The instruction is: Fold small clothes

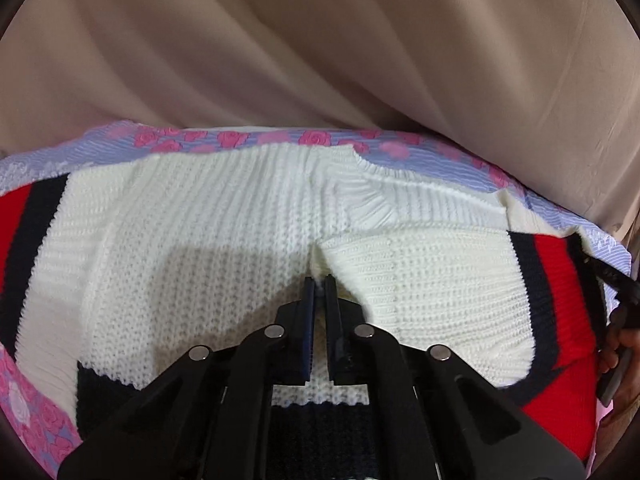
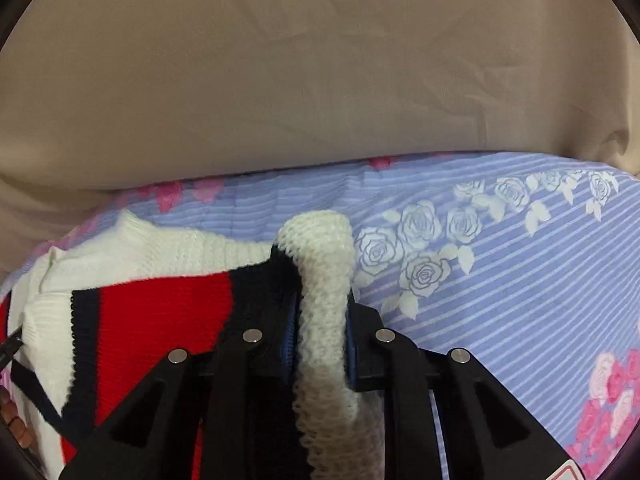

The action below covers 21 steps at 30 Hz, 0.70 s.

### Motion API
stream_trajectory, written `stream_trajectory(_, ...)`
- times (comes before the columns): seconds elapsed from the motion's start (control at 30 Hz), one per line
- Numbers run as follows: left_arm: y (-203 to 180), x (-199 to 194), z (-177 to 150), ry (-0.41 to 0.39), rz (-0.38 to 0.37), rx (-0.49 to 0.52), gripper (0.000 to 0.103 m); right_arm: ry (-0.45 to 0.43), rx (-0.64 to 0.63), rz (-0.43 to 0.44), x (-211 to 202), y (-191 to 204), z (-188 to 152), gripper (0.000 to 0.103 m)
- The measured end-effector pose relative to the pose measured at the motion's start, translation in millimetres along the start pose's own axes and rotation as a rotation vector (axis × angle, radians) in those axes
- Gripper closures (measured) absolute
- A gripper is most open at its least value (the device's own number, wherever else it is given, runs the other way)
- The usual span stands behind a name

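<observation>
Beyond sweater (image 2: 160, 304) edge — bare bedsheet (image 2: 520, 280)

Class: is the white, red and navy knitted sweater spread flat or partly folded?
Partly folded: the white, red and navy knitted sweater has one side flap doubled over its middle.

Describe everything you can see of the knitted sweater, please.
The sweater is a chunky rib knit, mostly white, with red panels edged in navy stripes. It lies partly folded on a blue striped bedsheet with roses. The left gripper pinches a white fold at its middle; the right gripper clamps a bunched white edge.
</observation>
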<state>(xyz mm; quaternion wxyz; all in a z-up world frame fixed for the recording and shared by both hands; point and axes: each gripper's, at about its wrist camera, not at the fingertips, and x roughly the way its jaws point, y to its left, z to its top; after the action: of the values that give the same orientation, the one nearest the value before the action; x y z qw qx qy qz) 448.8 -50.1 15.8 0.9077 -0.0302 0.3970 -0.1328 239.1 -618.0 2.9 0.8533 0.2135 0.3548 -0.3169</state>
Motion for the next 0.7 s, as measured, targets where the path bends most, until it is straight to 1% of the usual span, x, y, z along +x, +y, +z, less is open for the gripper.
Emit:
stream_trajectory(0.03,0.5,-2.5,-1.2,-0.005,-0.001,0.004,0.099,-0.040,0.035,0.014,-20.6,-0.4,-1.2,0.083)
stream_trajectory(0.07,1.3,-6.1,-2.0,-0.007,-0.007,0.001,0.099,-0.074,0.042,0.045,-40.8,-3.8,-5.8,0.081)
stream_trajectory(0.13,3.1,-12.9,-2.5,-0.017,-0.021,0.002,0.099,-0.130,0.020,0.096,-78.0,-5.4,-21.5,0.080)
stream_trajectory(0.17,5.3,-16.3,-4.9,-0.022,-0.017,0.007,0.099,-0.129,-0.012,0.101,-90.4,-1.3,-32.1,0.081)
stream_trajectory(0.2,6.0,-15.1,-5.5,-0.017,-0.015,0.008,0.099,-0.107,-0.043,0.111,-92.5,4.8,-37.7,0.081)
stream_trajectory(0.23,6.5,-17.2,-10.3,-0.011,-0.011,0.007,0.099,-0.055,-0.091,0.120,-89.8,10.2,-52.5,0.083)
stream_trajectory(0.27,6.5,-15.8,-12.0,-0.006,-0.006,0.005,0.099,-0.010,-0.127,0.095,-80.4,14.6,-59.6,0.085)
stream_trajectory(0.3,6.2,-15.1,-14.1,-0.003,-0.001,0.006,0.099,0.061,-0.177,0.018,-61.6,16.0,-73.7,0.089)
stream_trajectory(0.33,5.3,-14.5,-15.3,-0.007,0.011,0.009,0.099,0.067,-0.203,-0.005,-52.3,16.7,-80.3,0.093)
stream_trajectory(0.37,5.4,-16.2,-17.1,-0.010,0.018,0.013,0.099,0.030,-0.216,-0.004,-58.1,17.3,-82.6,0.093)
stream_trajectory(0.4,4.8,-18.2,-17.4,-0.013,0.023,0.017,0.099,0.032,-0.195,-0.011,-66.6,16.4,-81.8,0.095)
stream_trajectory(0.43,4.4,-21.7,-18.9,-0.014,0.023,0.017,0.099,0.007,-0.152,0.019,-80.7,13.8,-79.3,0.094)
stream_trajectory(0.47,5.7,-23.4,-19.0,-0.016,0.023,0.018,0.099,-0.027,-0.137,0.067,-93.1,14.0,-78.5,0.094)
stream_trajectory(0.5,7.0,-25.2,-19.8,-0.019,0.029,0.018,0.099,-0.057,-0.142,0.069,-100.2,14.8,-79.2,0.094)
stream_trajectory(0.53,10.3,-25.0,-21.2,-0.015,0.034,0.011,0.099,-0.043,-0.160,0.035,-93.5,16.1,-80.1,0.094)
stream_trajectory(0.57,12.4,-23.0,-22.4,-0.008,0.034,0.006,0.099,0.018,-0.181,-0.006,-74.4,17.9,-83.8,0.094)
stream_trajectory(0.6,15.0,-22.3,-24.2,-0.006,0.036,0.003,0.099,0.064,-0.194,-0.028,-59.2,20.9,-84.5,0.094)
stream_trajectory(0.63,15.7,-22.6,-25.8,-0.010,0.033,0.000,0.099,0.020,-0.207,-0.036,-63.2,23.2,-85.6,0.095)
stream_trajectory(0.7,19.1,-27.8,-27.1,-0.012,0.002,-0.016,0.099,0.028,-0.164,-0.048,-72.8,26.0,-78.3,0.094)
